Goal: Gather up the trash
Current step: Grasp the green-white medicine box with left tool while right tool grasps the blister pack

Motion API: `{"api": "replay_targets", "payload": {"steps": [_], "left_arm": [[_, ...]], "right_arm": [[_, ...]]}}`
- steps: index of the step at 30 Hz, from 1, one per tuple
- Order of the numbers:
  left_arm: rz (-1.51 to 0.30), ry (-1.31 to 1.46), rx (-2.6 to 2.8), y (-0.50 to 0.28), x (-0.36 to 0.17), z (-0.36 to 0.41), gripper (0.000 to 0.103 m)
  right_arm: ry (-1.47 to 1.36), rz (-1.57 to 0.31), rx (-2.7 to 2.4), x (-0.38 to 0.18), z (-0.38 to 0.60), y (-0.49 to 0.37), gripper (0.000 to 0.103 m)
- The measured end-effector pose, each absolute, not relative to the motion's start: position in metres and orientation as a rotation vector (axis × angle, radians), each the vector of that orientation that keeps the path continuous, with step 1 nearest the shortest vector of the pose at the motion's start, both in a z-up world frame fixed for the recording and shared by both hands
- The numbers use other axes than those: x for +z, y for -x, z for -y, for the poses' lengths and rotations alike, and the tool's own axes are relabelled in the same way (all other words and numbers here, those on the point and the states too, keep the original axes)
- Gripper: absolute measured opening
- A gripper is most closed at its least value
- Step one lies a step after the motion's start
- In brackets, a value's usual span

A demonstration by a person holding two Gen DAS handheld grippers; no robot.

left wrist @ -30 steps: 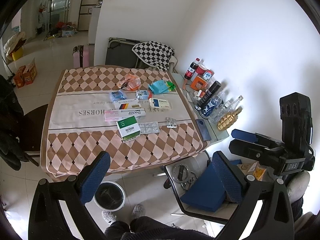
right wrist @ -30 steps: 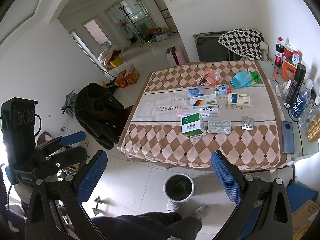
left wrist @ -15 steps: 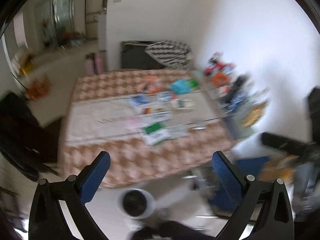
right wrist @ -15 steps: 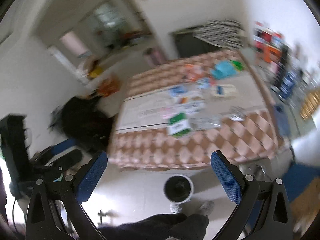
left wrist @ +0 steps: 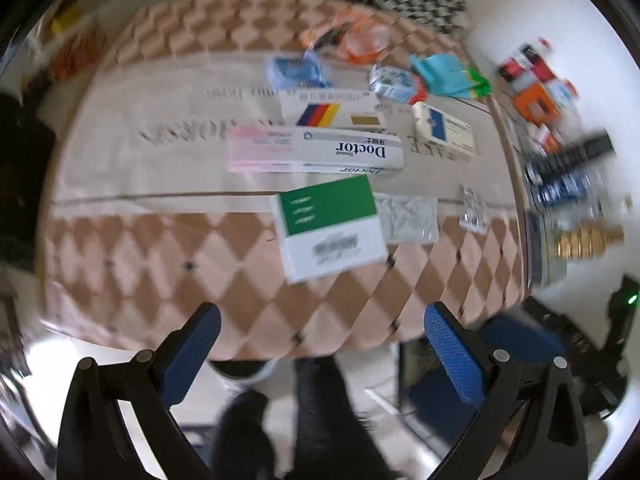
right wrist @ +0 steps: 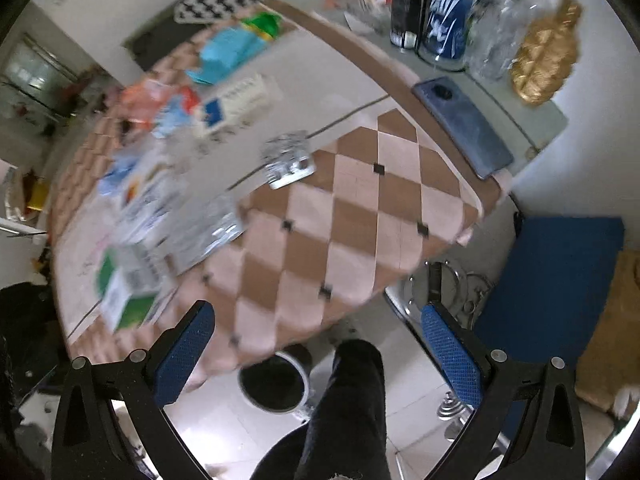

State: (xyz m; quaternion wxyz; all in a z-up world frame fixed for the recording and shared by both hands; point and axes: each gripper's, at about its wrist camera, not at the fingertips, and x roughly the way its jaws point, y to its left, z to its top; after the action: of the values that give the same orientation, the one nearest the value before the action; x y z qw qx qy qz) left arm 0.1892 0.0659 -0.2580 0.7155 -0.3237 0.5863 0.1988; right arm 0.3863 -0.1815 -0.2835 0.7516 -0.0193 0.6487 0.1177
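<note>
Two released claws above a littered desk.
The left claw (left wrist: pixel 320 344) and right claw (right wrist: pixel 316 344) hang spread and empty near the desk (left wrist: pixel 168 248) edge; a green-and-white box (left wrist: pixel 330 226), foil blister packs (right wrist: pixel 289 158) and wrappers lie on the cloth, a bin (right wrist: pixel 276 380) below.

brown and pink diamond-check tablecloth (left wrist: pixel 168 264) with a cream band; green and white box (left wrist: pixel 330 226) at centre; pink and white doctor box (left wrist: pixel 316 152) at 12 o'clock; gold bottle (right wrist: pixel 546 52) and dark blue phone (right wrist: pixel 464 126) at 2 o'clock.
</note>
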Motion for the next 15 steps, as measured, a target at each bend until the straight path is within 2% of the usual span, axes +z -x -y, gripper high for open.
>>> {"api": "replay_targets", "payload": {"steps": [6,11,13,15], "left_arm": [[-1.424,0.799,0.577,-0.242,-0.305,-0.076,0.103],[-1.498,0.830,0.654,-0.258,-0.332,-0.086,0.102],[-1.494,0.848,0.683,-0.257,-0.336,-0.089,0.089],[-1.479,0.851,0.712,-0.254,-0.332,-0.091,0.087]], "right_arm": [[0.118,-1.490,0.277,-0.345,0.139,-0.478,0.103],[0.222,-1.541,0.326,-0.385,0.096,-0.511,0.103],[0.232,-1.555,0.345,-0.395,0.085,-0.516,0.103],[0.244,-1.553,0.354,-0.405,0.073,-0.522,0.100]]}}
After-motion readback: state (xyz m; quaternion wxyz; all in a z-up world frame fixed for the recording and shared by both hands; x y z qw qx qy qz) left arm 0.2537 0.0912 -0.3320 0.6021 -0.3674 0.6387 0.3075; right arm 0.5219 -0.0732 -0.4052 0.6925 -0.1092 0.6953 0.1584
